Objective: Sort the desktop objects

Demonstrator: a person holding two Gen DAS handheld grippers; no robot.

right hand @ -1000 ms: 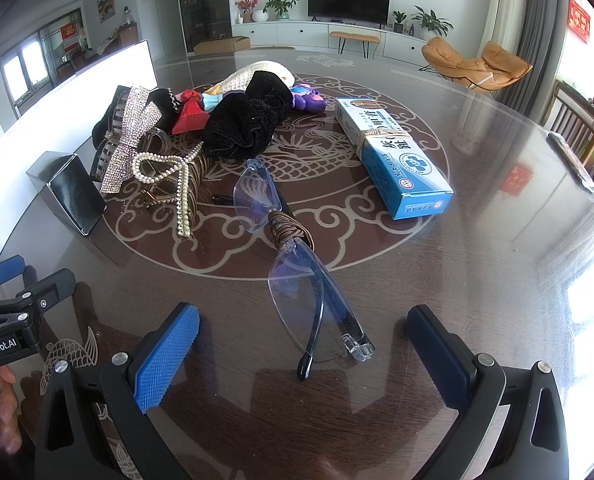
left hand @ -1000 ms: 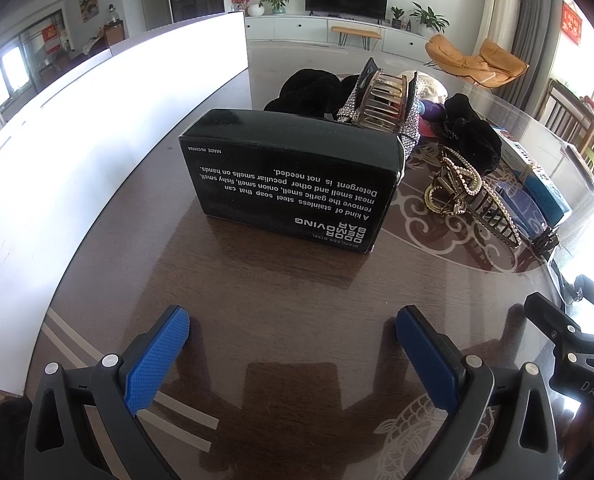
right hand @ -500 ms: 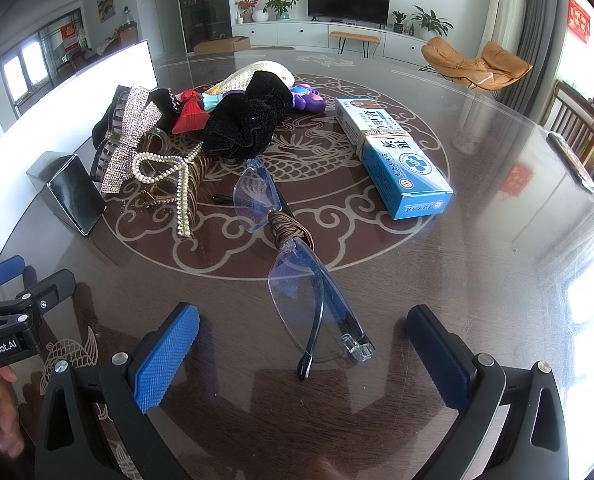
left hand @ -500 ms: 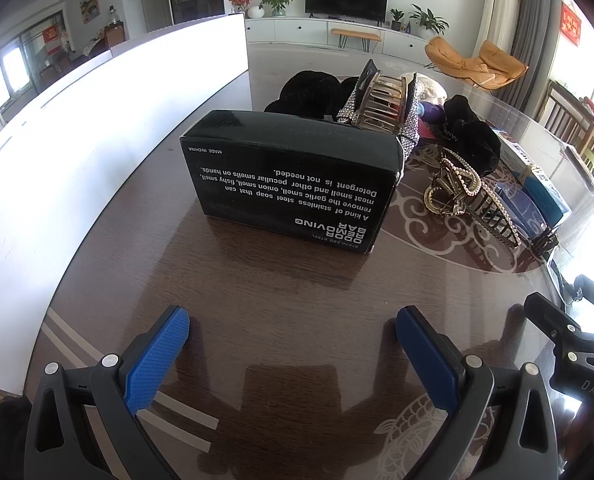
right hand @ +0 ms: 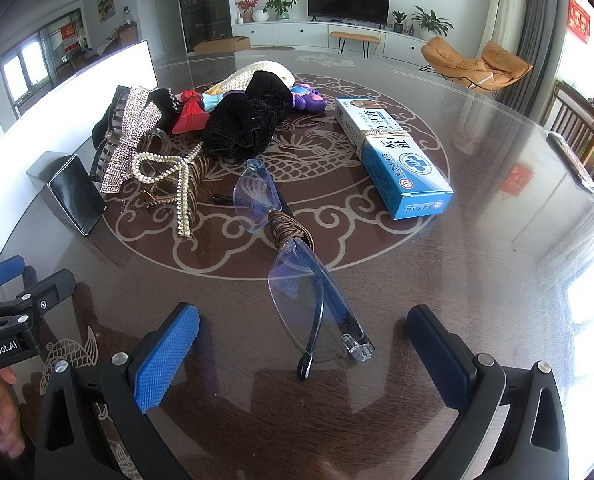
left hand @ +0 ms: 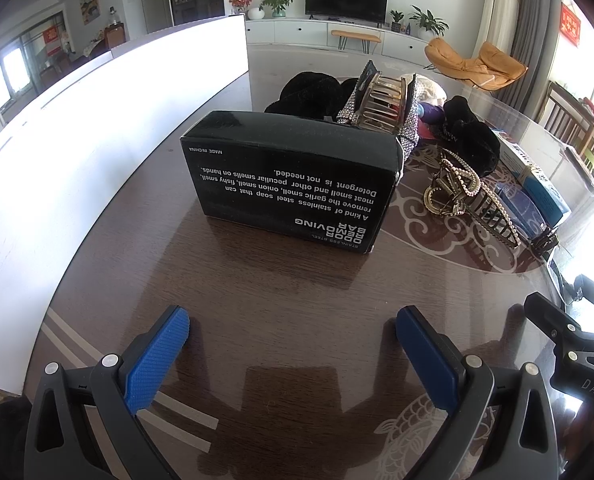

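Observation:
A black soap box (left hand: 293, 180) stands on its long side in front of my left gripper (left hand: 293, 320), which is open and empty, a short way back from it. The box also shows at the left in the right wrist view (right hand: 75, 192). Folded blue-tinted glasses (right hand: 293, 256) with a brown hair tie around the bridge lie in front of my right gripper (right hand: 303, 320), which is open and empty. A blue medicine box (right hand: 393, 156), a pearl hair claw (right hand: 177, 184), a rhinestone bow clip (right hand: 131, 136) and a black scrunchie (right hand: 245, 124) lie beyond.
A white panel (left hand: 77, 132) runs along the table's left side. More hair accessories and small toys (right hand: 305, 96) are piled at the far middle of the glass-topped round table (right hand: 497, 240). The left gripper's body (right hand: 13, 320) shows at the right view's left edge.

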